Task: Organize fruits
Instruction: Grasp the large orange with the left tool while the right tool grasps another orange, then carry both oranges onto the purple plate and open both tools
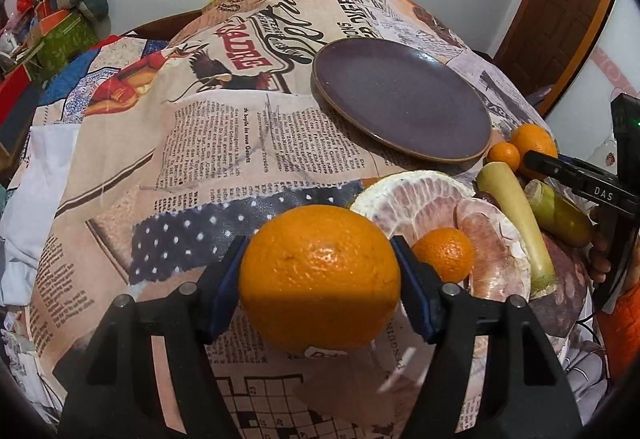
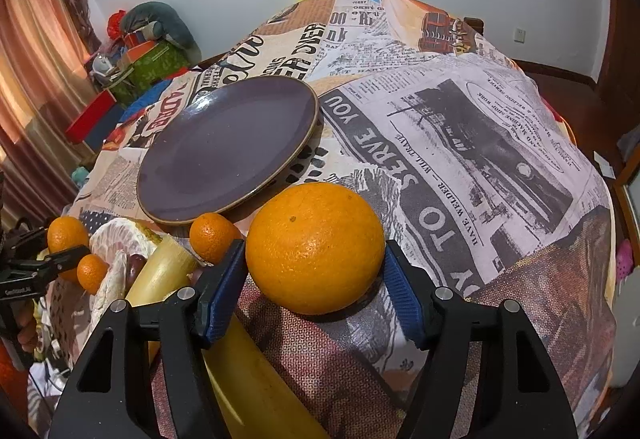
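My left gripper [image 1: 320, 275] is shut on a large orange [image 1: 320, 275]; both blue pads press its sides, and it hangs just above the cloth. My right gripper [image 2: 314, 263] straddles a second large orange [image 2: 316, 247] that rests on the cloth; the pads sit beside it with small gaps. An empty purple plate [image 1: 400, 99] [image 2: 228, 147] lies beyond both. A peeled pomelo [image 1: 424, 195], small mandarins [image 1: 444, 253] [image 2: 212, 237] and pale sugarcane pieces [image 1: 516, 215] [image 2: 164, 275] lie between the grippers.
A newspaper-print cloth [image 1: 240, 143] [image 2: 480, 143] covers the table. Boxes and a stuffed toy [image 2: 156, 35] stand at the far left. The right gripper's body [image 1: 580, 183] shows at the left view's right edge.
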The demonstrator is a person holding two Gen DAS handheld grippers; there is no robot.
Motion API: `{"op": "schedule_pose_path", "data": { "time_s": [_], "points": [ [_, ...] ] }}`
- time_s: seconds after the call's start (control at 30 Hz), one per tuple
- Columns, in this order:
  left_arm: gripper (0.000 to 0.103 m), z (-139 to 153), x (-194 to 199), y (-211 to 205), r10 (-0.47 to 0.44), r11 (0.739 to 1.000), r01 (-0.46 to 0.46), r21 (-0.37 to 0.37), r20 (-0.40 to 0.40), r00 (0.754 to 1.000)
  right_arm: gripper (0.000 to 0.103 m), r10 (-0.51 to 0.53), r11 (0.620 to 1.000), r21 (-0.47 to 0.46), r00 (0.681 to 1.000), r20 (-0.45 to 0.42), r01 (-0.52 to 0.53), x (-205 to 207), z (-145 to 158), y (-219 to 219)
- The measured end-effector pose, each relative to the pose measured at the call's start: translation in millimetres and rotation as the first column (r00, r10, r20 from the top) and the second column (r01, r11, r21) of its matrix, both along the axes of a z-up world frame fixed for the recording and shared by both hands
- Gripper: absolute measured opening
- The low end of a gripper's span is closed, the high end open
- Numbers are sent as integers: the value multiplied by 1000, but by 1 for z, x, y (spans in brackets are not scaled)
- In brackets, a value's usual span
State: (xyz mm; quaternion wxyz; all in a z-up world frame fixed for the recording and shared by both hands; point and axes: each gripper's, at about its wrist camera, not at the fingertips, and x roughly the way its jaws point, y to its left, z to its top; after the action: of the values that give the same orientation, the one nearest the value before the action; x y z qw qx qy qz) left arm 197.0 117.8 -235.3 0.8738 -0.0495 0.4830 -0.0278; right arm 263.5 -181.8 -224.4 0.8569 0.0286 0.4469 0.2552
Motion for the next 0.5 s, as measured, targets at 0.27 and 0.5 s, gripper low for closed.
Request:
{"op": "schedule_pose_path", "data": {
  "time_s": [0.27, 0.5],
  "points": [
    [69, 16, -1, 3, 32, 999, -32, -3, 36, 999, 63, -15, 1000, 13, 1000, 20, 15, -2, 11, -4],
    [69, 53, 9, 4, 45, 999, -42, -23, 138, 989, 63, -15, 1000, 25, 996, 90, 12, -4, 38, -5]
  ]
}}
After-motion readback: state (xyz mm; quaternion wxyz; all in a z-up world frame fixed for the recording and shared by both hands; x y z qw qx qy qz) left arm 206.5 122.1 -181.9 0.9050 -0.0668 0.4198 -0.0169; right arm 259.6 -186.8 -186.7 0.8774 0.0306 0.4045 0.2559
